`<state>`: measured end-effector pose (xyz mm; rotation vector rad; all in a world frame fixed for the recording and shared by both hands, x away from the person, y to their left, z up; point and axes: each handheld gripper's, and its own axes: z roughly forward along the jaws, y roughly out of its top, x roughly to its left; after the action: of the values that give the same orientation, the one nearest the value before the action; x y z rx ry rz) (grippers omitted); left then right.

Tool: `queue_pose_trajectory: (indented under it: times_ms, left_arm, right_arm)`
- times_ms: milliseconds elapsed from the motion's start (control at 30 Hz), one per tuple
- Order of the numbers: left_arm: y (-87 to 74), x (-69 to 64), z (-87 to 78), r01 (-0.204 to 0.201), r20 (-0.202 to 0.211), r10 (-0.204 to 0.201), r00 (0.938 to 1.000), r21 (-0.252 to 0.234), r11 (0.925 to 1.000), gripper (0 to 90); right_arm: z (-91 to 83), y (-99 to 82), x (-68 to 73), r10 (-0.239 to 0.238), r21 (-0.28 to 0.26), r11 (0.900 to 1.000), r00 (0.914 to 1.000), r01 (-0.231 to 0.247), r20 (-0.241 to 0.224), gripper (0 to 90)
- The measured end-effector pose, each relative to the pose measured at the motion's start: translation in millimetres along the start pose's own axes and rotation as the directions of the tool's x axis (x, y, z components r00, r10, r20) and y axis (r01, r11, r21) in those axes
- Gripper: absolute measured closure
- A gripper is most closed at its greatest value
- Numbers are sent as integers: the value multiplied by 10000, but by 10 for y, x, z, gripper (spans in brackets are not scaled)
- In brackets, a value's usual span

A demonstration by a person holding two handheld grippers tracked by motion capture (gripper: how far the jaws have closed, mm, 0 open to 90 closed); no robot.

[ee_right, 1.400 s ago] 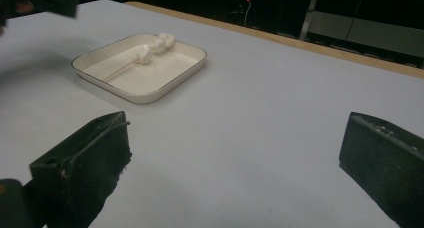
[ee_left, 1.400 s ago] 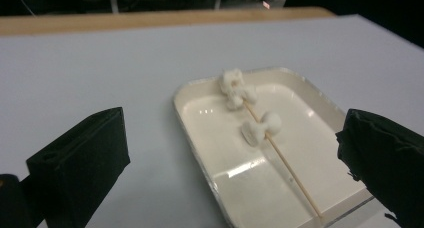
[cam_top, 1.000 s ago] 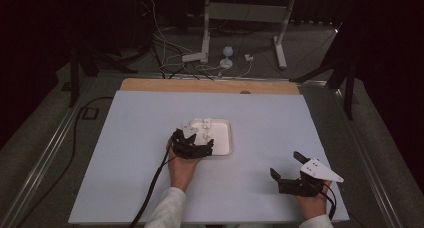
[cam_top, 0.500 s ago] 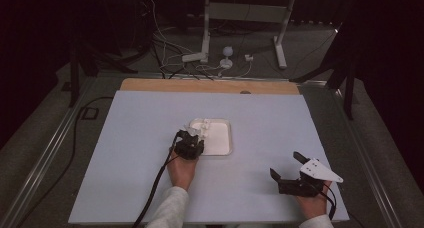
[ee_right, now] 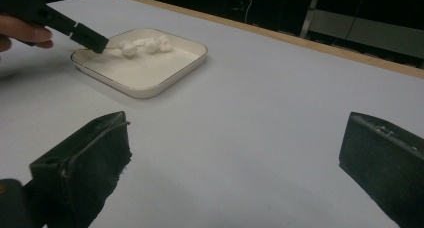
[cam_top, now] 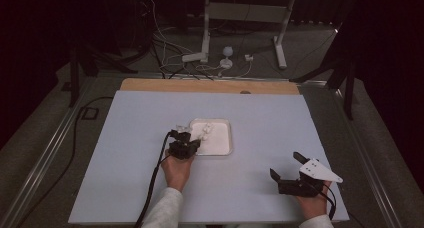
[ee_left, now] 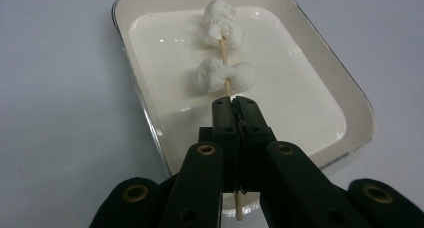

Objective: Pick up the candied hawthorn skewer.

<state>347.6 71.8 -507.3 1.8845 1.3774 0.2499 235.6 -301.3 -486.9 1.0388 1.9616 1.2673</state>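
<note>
High view: pale table, dark room (cables behind); left tool clamps skewer, right tool apart.

Left gripper clamped tight (jaws just closing), right gripper gaping

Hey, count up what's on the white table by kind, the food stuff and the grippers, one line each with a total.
Dish: 1
Wooden skewer: 1
White lumps on the skewer: 2, near lump and far lump
Grippers: 2, left gripper shut on the skewer, right gripper open
Total: 6
</note>
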Motion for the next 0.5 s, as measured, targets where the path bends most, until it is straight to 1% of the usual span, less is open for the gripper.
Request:
queue_pose_trajectory:
  times_ms: [33, 67, 100, 167, 200, 300, 367, 400, 433, 500]
  left_arm:
    - [-23, 7, 4, -74, 63, 72, 10000, 251, 9997, 899]
    - [-23, 7, 4, -74, 63, 72, 10000, 251, 9997, 895]
    - [-49, 18, 36, -168, 101, 162, 9998, 619, 9979, 890]
    - [-62, 24, 47, -170, 79, 165, 9998, 700, 9974, 886]
    - [-70, 30, 49, -106, 144, 97, 9998, 667, 9977, 889]
    - [-63, 39, 26, -107, 227, 94, 9997, 594, 9982, 900]
    - [-58, 62, -31, -46, 461, 28, 9989, 388, 9992, 900]
    - [-58, 62, -31, -46, 461, 28, 9989, 388, 9992, 900]
    - [-55, 81, -79, -25, 554, 13, 9985, 218, 9998, 900]
    - [-53, 91, -107, -15, 630, 7, 9980, 131, 9999, 900]
  right_arm:
    - [1, 0, 2, -6, 7, 10000, 10000, 6, -3, 0]
    - [2, 1, 7, 0, 25, 10000, 10000, 0, 2, 0]
    - [3, 1, 10, -6, 36, 10000, 10000, 6, -6, 0]
    - [5, 2, 13, -18, 45, 10000, 10000, 18, -7, 0]
    - [4, 2, 13, -21, 40, 10000, 10000, 21, -9, 0]
    - [4, 0, 9, -7, 38, 10000, 10000, 7, 4, 0]
    - [1, -2, -2, 41, 33, 10000, 10000, -41, 22, 0]
    - [1, -2, -2, 41, 33, 10000, 10000, -41, 22, 0]
    - [-2, -1, -8, 102, 10, 9999, 9999, -102, 3, 0]
    - [-1, -1, -12, 122, 4, 9999, 9999, -122, 1, 0]
